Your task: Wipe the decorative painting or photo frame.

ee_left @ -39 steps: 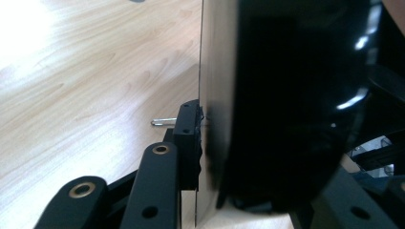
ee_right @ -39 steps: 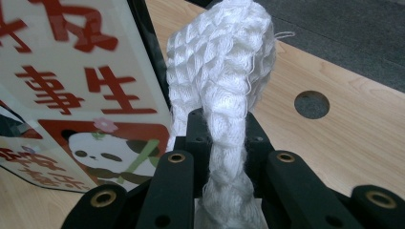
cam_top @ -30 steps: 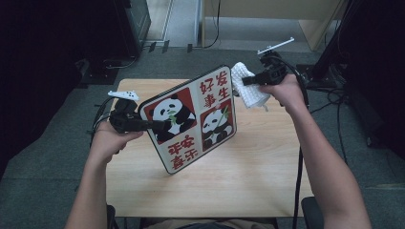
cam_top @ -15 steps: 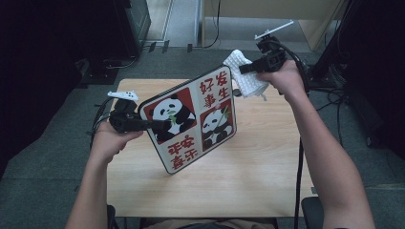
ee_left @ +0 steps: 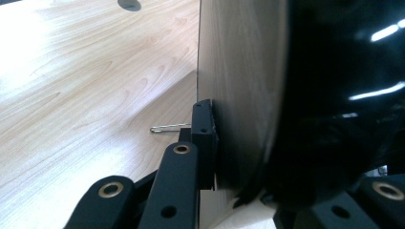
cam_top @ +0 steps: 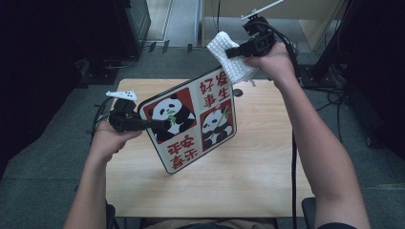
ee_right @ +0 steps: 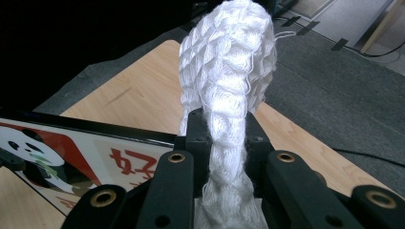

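A glossy board (cam_top: 191, 121) with two pandas and red characters is held tilted above the table. My left gripper (cam_top: 154, 125) is shut on its left edge. In the left gripper view one pad (ee_left: 203, 138) presses the board's wooden back (ee_left: 239, 71), and the other jaw is hidden behind the black front. My right gripper (cam_top: 234, 51) is shut on a white waffle cloth (cam_top: 224, 59), held in the air just above the board's top right corner. In the right gripper view the cloth (ee_right: 229, 62) bulges up from between the jaws (ee_right: 222, 138), with the board (ee_right: 71, 152) below left.
The light wooden table (cam_top: 258, 162) lies under the board, with a small round hole (cam_top: 237, 92) near its far edge. A thin metal clip (ee_left: 167, 128) lies on the tabletop. Dark equipment and cables (cam_top: 334, 95) stand on the grey floor around the table.
My right gripper has risen with the cloth, up and away from the board's top right corner. The left gripper and the board have stayed where they were.
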Demonstrator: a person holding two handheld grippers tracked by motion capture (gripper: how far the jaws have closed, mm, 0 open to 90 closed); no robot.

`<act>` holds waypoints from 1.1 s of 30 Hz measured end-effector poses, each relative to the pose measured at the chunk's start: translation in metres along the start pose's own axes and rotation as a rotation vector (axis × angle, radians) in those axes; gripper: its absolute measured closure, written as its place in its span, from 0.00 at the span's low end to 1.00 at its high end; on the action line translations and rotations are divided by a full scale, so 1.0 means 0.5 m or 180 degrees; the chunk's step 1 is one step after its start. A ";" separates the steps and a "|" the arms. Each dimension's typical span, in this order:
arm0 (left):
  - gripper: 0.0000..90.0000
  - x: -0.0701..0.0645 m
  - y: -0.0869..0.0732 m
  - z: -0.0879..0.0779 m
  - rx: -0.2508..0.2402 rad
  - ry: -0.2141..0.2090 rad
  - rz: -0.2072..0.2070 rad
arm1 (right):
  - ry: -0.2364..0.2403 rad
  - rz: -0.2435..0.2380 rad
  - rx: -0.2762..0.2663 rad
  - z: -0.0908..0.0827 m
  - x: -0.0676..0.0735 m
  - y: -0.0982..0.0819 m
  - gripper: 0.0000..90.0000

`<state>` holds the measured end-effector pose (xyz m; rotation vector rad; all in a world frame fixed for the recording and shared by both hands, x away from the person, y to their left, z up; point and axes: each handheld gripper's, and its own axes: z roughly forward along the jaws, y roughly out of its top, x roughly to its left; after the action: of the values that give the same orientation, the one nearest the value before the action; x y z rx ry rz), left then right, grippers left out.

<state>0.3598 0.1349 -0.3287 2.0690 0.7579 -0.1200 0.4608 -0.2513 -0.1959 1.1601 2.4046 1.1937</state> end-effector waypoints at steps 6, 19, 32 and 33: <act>0.88 0.002 -0.001 -0.001 0.0007 -0.0026 -0.0004 | 0.0063 -0.0017 0.0091 0.036 0.008 -0.021 0.88; 0.87 0.006 -0.004 -0.001 -0.0017 -0.0092 -0.0003 | 0.0127 -0.0046 0.0071 0.050 0.006 -0.071 0.88; 0.87 0.008 -0.007 -0.001 -0.0035 -0.0130 -0.0004 | 0.0215 -0.0124 0.0079 0.069 0.010 -0.125 0.88; 0.87 0.008 -0.007 -0.001 -0.0035 -0.0130 -0.0004 | 0.0215 -0.0124 0.0079 0.069 0.010 -0.125 0.88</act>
<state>0.3612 0.1387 -0.3322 2.0497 0.7335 -0.1580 0.4396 -0.2504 -0.2643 1.0918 2.4864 1.2132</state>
